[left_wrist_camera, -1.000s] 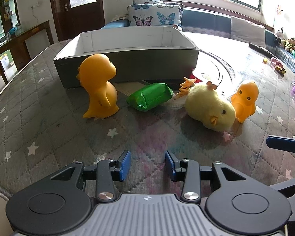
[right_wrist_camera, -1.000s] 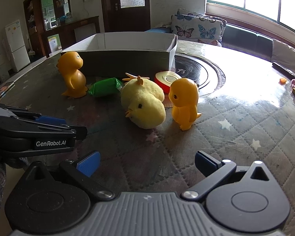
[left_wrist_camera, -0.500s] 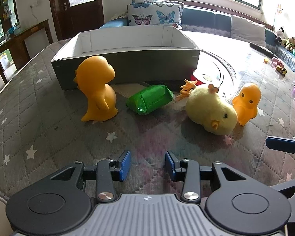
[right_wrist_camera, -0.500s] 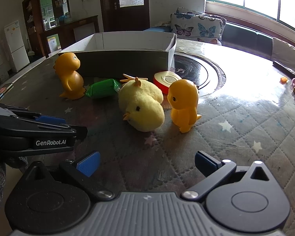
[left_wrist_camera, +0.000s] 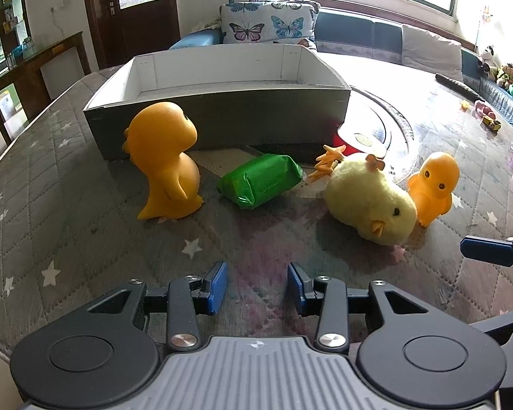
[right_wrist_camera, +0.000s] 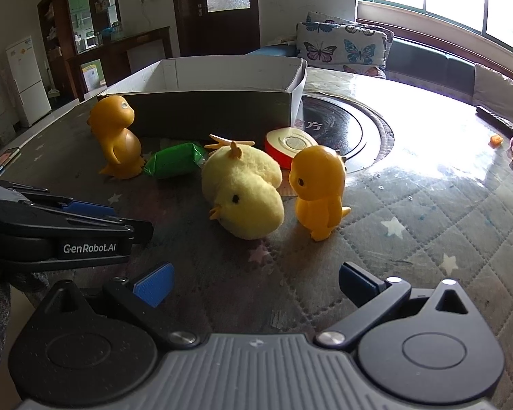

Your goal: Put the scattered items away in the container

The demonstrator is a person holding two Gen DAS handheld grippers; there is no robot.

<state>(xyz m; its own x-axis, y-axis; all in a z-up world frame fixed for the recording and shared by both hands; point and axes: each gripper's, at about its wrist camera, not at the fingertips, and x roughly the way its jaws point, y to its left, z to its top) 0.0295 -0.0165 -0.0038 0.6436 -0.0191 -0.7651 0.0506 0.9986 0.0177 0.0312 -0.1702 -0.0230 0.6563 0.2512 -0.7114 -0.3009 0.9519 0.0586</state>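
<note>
**Five items out on the table, both grippers empty**

While you hold both grippers low over the near edge of the quilted table [left_wrist_camera: 68, 239], every loose item sits outside the box [left_wrist_camera: 219, 116], in a row in front of its dark near wall. From your left: a large orange duck figure [left_wrist_camera: 166, 164] standing upright, a green wrapped packet [left_wrist_camera: 261, 181] lying flat, a yellow plush chick [left_wrist_camera: 369, 205] tipped onto its side with its orange feet toward the box, and a small orange duck figure [left_wrist_camera: 434, 188] standing just beside the plush. A red-and-white round case [right_wrist_camera: 290, 147] lies behind the plush, near the box's right corner. What shows of the box's white inner walls is bare; its floor is hidden.

Your left gripper [left_wrist_camera: 256, 287] has its jaws narrowly parted, holding nothing, and points between the large duck and the packet. Your right gripper [right_wrist_camera: 253, 283] is spread wide, also empty, facing the plush chick and small duck. That width likely suits the bulky plush.
</note>
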